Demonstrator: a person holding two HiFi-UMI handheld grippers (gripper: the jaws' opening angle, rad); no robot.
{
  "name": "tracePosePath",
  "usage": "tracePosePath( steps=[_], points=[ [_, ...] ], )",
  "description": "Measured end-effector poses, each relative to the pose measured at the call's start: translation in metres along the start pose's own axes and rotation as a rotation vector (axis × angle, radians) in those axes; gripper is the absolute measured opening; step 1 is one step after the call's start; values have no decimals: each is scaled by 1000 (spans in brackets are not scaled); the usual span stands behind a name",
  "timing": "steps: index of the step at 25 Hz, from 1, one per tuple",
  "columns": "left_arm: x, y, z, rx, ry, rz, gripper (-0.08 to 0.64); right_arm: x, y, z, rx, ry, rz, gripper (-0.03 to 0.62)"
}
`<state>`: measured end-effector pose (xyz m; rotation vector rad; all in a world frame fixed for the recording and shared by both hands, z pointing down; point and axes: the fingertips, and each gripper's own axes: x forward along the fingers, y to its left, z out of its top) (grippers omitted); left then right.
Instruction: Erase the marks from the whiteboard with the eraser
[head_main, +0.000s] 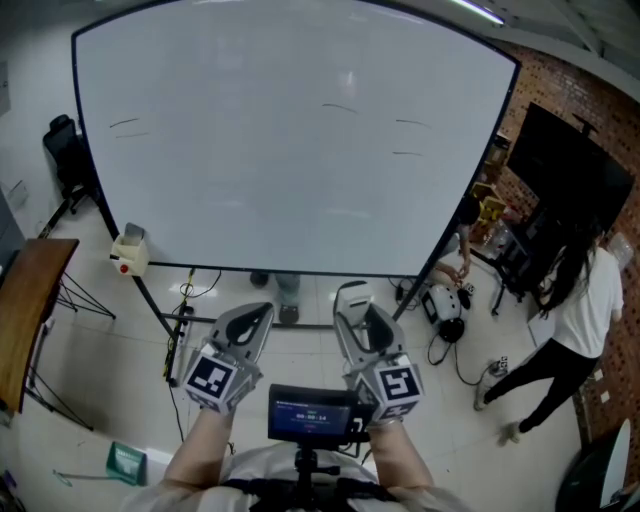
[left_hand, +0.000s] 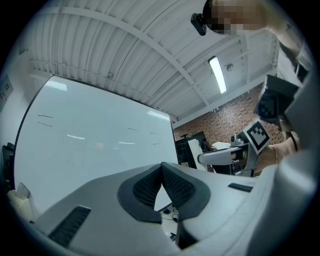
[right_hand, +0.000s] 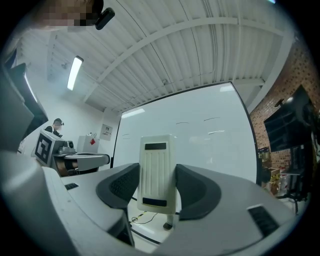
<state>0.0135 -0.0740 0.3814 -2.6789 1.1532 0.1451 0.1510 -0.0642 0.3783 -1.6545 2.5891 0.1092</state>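
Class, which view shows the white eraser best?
The right gripper view: the white ribbed plastic eraser stands full-face, clamped between the right gripper's jaws. The head view shows only its top; the left gripper view a small side glimpse.

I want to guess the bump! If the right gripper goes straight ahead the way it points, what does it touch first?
Probably the whiteboard, with the eraser in the right gripper touching first; nothing shows between them, though depth is unclear.

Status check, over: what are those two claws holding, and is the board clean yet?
Right gripper shut on eraser. Left gripper shut, empty. Whiteboard ahead, short marks not yet wiped. Path to it looks clear.
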Motion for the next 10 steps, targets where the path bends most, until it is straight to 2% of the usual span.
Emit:
tracePosePath(
  steps=[10],
  points=[
    [6, 6, 0, -4, -5, -15, -3, 7, -5, 0, 4, -8, -20, 238]
  ],
)
